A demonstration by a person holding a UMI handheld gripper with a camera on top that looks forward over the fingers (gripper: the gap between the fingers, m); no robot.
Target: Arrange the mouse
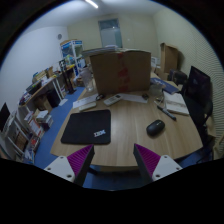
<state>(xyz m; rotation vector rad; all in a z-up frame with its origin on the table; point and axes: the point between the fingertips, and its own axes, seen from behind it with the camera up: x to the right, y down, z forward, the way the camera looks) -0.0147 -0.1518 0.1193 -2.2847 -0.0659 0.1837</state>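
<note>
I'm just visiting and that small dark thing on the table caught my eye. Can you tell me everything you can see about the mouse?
The mouse is a small, dark, rounded computer mouse, smooth-looking like plastic. No cord or buttons can be made out. It lies flat on the bare wooden table, apart from the black mouse pad beside it. Nothing touches it. It sits beyond the open fingers of the hand-held gripper, nearer the right one.
</note>
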